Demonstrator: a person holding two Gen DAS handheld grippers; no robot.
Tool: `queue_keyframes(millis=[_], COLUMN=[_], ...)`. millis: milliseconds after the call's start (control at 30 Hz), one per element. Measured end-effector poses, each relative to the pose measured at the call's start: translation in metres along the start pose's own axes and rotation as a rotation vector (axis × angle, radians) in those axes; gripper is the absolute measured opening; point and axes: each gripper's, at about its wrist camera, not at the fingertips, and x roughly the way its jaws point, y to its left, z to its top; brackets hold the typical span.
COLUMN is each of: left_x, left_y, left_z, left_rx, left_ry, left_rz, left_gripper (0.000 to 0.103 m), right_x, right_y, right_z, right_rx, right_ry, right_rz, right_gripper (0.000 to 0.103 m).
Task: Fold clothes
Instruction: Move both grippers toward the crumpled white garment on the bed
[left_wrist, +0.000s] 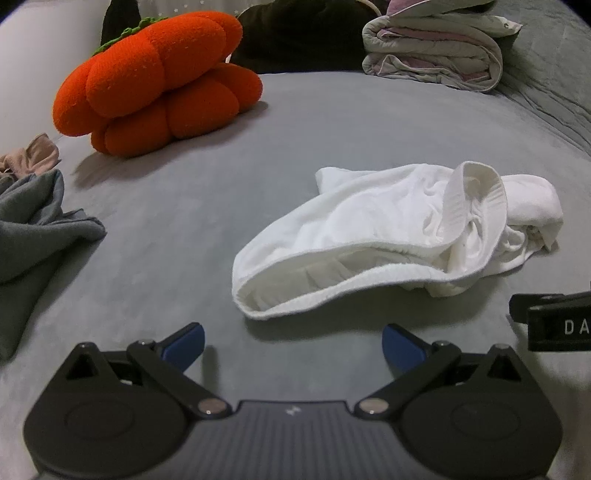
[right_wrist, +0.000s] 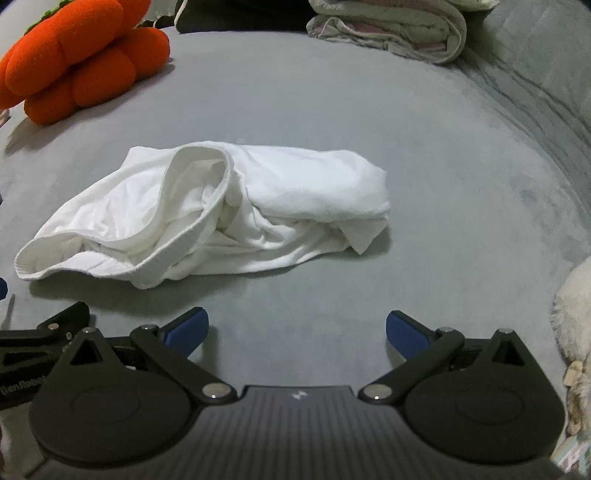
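Landmark is the white garment (left_wrist: 399, 229), lying crumpled with its ribbed neckband looped up on the grey bed cover (left_wrist: 221, 206); far to its left sits a heap of grey clothing (left_wrist: 33, 225), with the orange pumpkin plush (left_wrist: 155, 85) behind and left of it; just short of the garment's near hem, the left gripper (left_wrist: 293, 345) is spread wide, holding nothing; right of that, the right gripper (right_wrist: 297, 332) is also spread wide and empty, near the garment's front edge; behind and right of the garment, a folded quilt (left_wrist: 436, 55).
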Motion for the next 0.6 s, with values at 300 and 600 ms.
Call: queue_keyframes(millis=[300, 600], left_x=[-0.0007, 0.0007], left_y=[-0.0020, -0.0026], left_z=[0.0001, 0.0002], left_rx=[0.004, 0.008], left_ry=[-0.009, -0.009], left_rz=[-0.007, -0.015], left_gripper=[0.102, 0.102], right_x=[0.0023, 0.0054], right_y=[0.0048, 0.0032], right_z=[0.0022, 0.0030], right_rx=[-0.007, 0.004], right_ry=[-0.009, -0.002], right_rz=[-0.025, -0.026], right_gripper=[0.103, 0.103])
